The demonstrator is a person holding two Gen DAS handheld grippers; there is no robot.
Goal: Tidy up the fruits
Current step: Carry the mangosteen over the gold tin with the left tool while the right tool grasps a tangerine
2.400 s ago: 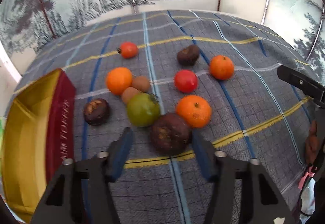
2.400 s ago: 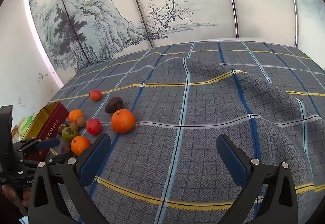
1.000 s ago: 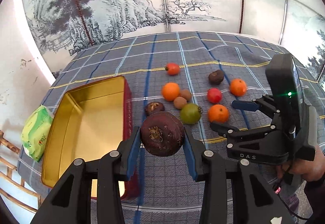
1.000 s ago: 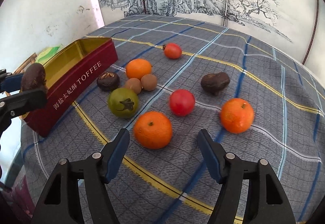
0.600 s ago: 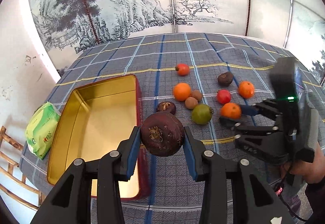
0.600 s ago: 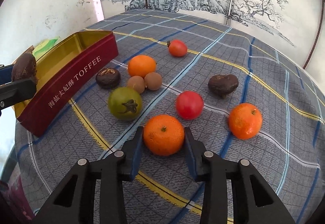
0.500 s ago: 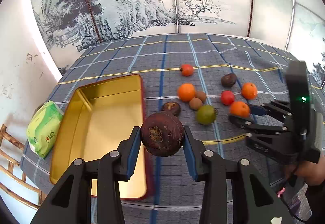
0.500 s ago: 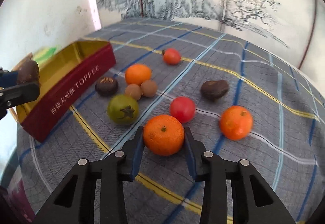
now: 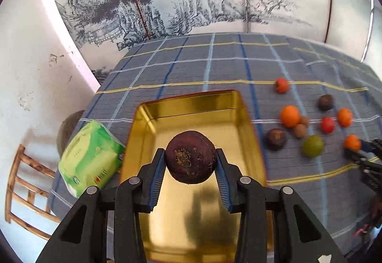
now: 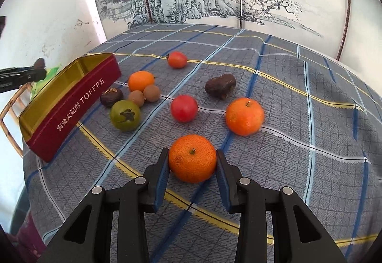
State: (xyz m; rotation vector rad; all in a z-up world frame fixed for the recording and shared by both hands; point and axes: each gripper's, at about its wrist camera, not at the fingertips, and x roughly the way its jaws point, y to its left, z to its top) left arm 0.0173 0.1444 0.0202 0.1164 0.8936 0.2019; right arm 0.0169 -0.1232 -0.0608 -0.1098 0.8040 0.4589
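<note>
**Both tongs loaded: dark fruit over the tin, orange gripped among the loose fruit**

The left wrist view looks down into the gold-lined tin point(image 9: 198, 191), showing its bare bottom; there the left tongs point(image 9: 191, 165) are clamped on a dark brown fruit point(image 9: 190, 158) held above the open tin, casting a shadow on the tin floor. Left of the tin lies a green packet point(image 9: 92, 162), with a wooden chair point(image 9: 21, 193) beyond the desk edge, both only partly visible from the other camera.

The right wrist view instead shows the tin's red outer wall lettered TOFFEE point(image 10: 78, 100) and the loose fruit close up. The right tongs point(image 10: 193, 162) are closed on an orange point(image 10: 192, 158), pads pressing both its sides, near the front of the plaid cloth point(image 10: 310, 143). Farther off lie a second orange point(image 10: 245, 116), a red tomato point(image 10: 184, 108), a green tomato point(image 10: 125, 115), a lumpy brown fruit point(image 10: 220, 86), two small brown fruits point(image 10: 151, 93) and a third orange point(image 10: 140, 80). The green tomato lies between the gripped orange and the tin.
</note>
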